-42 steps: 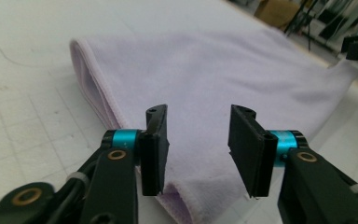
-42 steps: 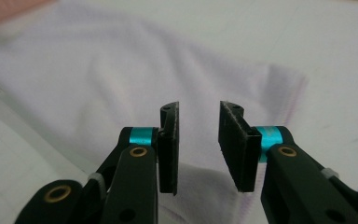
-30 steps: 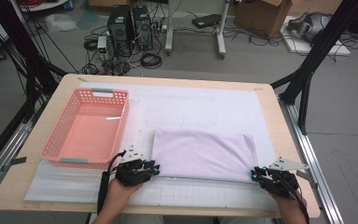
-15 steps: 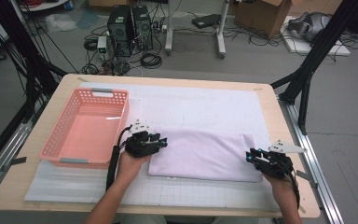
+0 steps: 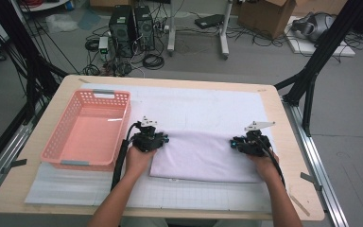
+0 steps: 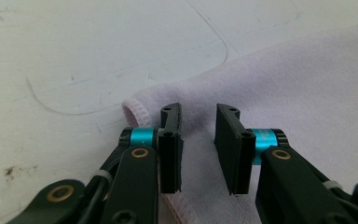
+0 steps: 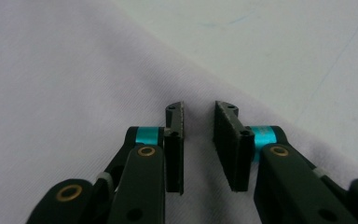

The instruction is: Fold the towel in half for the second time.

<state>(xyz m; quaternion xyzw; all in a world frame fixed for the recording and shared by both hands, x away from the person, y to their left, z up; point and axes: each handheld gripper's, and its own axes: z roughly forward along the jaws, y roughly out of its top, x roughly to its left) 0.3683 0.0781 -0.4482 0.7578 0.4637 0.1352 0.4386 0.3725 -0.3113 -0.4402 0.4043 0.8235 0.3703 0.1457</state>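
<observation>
On the white mat [image 5: 203, 106] that covers the table [image 5: 283, 142], a folded pale cloth [image 5: 203, 158] lies just right of the pink basket [image 5: 87, 130], and the work in hand looks like another fold, with each tool set at a far corner of the cloth. The left gripper [image 5: 149, 137] sits over the far left corner, where the left gripper view shows the stitched hem [image 6: 137, 109] curling up just beside its jaws; the right gripper [image 5: 250, 142] sits near the far right edge. Both pairs of jaws stand a little apart with cloth under the gap, and both have just been closing, yet in the gripper views the pads do not press on the fabric, so nothing is pinched. To do this well, I would lower each tool until the pads straddle all the layers at the edge, then close fully before lifting; a grip on the top layer alone would likely pull the fold open. The curled hem on the left needs care, since it may slip out sideways. Both corners should rise together and travel evenly, so the edge stays straight.
</observation>
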